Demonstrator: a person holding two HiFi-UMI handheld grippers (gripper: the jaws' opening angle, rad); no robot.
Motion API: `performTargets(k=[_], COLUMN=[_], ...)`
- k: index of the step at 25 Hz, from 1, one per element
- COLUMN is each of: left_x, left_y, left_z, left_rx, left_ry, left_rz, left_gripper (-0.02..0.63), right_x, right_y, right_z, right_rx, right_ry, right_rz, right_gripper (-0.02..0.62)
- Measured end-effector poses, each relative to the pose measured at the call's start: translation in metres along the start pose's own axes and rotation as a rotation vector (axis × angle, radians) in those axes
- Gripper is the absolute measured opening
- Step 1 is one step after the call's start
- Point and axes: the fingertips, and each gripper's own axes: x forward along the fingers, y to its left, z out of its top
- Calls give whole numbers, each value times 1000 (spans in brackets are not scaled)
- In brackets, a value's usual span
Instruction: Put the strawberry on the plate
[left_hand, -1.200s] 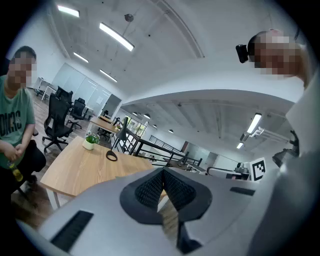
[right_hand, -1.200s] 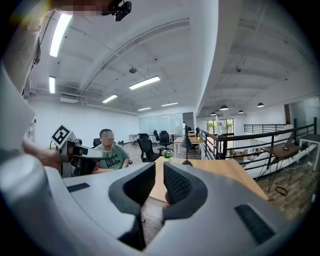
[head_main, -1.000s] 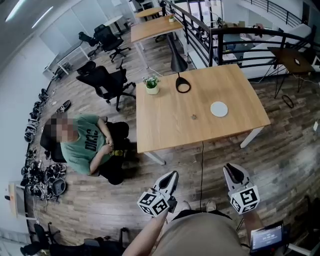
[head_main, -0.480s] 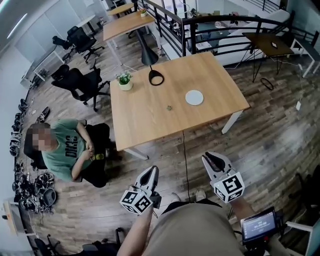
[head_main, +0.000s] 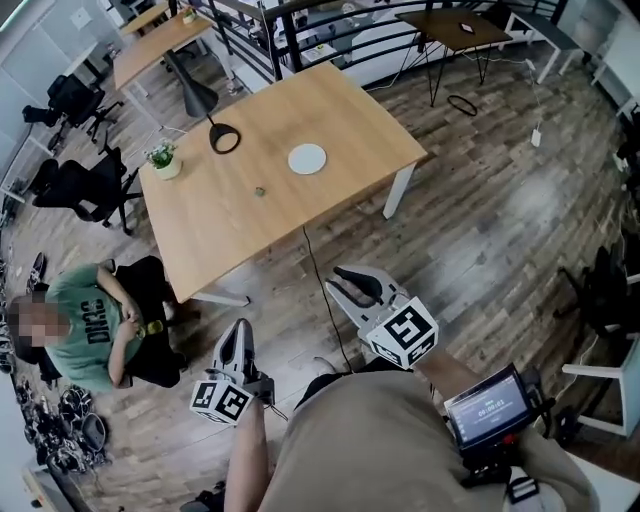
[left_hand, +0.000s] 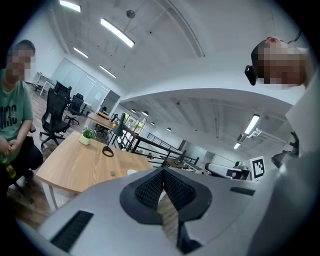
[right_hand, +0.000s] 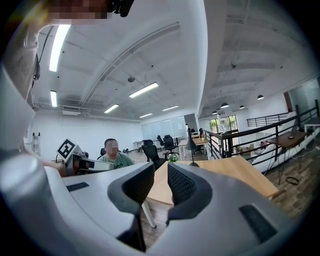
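The strawberry (head_main: 259, 191) is a tiny dot on the table (head_main: 350, 120), near the plate (head_main: 307, 158) and far from me. I think it is light and squishy, so I should pinch its sides softly. My left gripper (head_main: 238, 332) is closed and empty. My right gripper (head_main: 334, 278) has a thin gap and is empty too.

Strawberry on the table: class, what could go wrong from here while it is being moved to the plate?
1. The strawberry is very small and lies loose on the table. A pinch may squash it or knock it away before it reaches the plate.
2. A cable runs over the floor from the table toward the person. Walking up could mean a trip, or a tug on the cable.
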Motion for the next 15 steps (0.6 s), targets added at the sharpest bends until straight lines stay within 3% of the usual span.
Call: performTargets(k=[2,8,15], left_x=[12,0,32], left_y=[-11,5,-22], left_z=[-2,-10,-23], left_rx=[0,-1,90], left_ry=[6,3,78], left_rz=[-1,-21,-68], left_gripper=[3,3,3], right_x=[-8,-5,-23], right_y=[-12,8,-22], right_z=[2,-15,-18], right_rx=[2,-30,-48], right_ry=[0,12,34], right_rz=[4,-10,-6], right_gripper=[64,65,66])
